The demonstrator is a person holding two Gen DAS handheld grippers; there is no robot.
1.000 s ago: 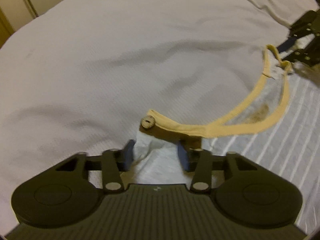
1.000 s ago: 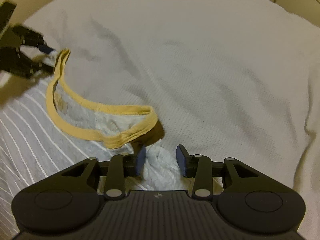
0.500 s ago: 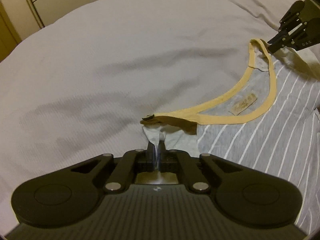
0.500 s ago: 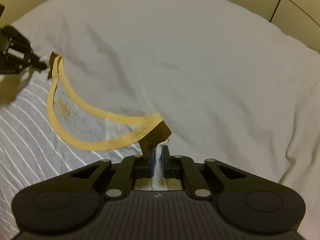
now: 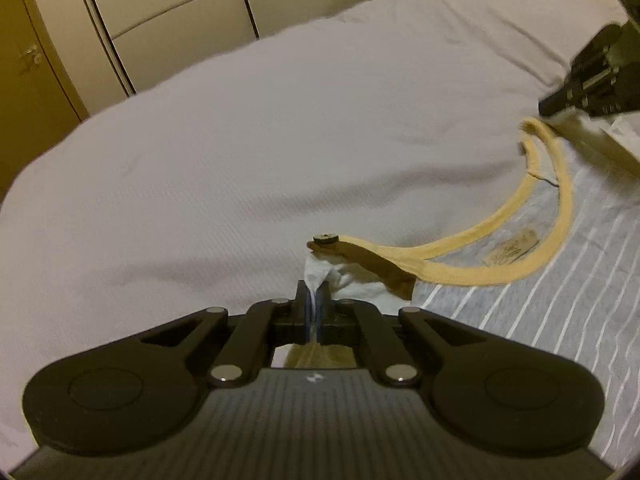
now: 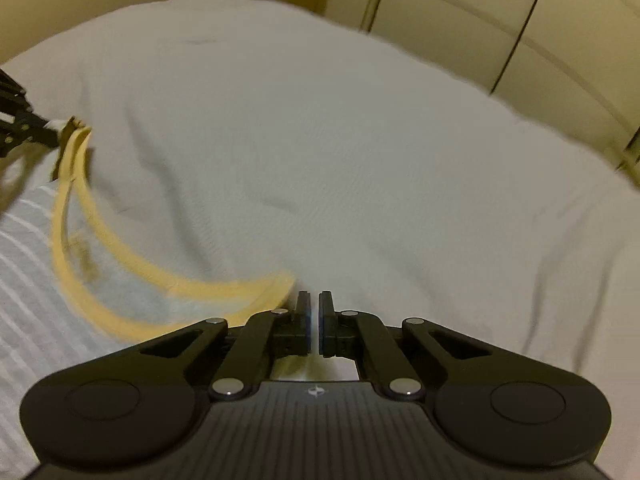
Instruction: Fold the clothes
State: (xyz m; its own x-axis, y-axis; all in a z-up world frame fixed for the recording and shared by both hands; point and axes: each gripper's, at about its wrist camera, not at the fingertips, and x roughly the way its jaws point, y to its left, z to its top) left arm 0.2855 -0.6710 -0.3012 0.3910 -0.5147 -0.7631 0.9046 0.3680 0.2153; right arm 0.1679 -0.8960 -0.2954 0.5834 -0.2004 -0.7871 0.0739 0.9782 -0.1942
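A grey shirt (image 5: 560, 300) with white stripes and a yellow neckline band (image 5: 520, 200) lies on the white bed cover (image 5: 240, 160). My left gripper (image 5: 314, 292) is shut on white fabric at one shoulder, just behind a small button (image 5: 326, 238). The right gripper (image 5: 548, 106) shows at the far right of that view, pinching the other end of the neckline. In the right wrist view, my right gripper (image 6: 314, 300) stands almost fully closed at the band's (image 6: 120, 272) near end, with pale cloth under the pads. The left gripper (image 6: 48, 136) holds the far end.
Cream wardrobe doors (image 5: 160, 12) stand behind the bed, with a brown door (image 5: 28, 60) at the left. More wardrobe panels (image 6: 520, 20) rise beyond the bed cover (image 6: 360, 160) in the right wrist view. The cover spreads wide and lightly wrinkled.
Both grippers went from open around the shoulder fabric to shut on it. Both have since risen and tilted up, bringing the wardrobes into view, with the neckline band drawn between them.
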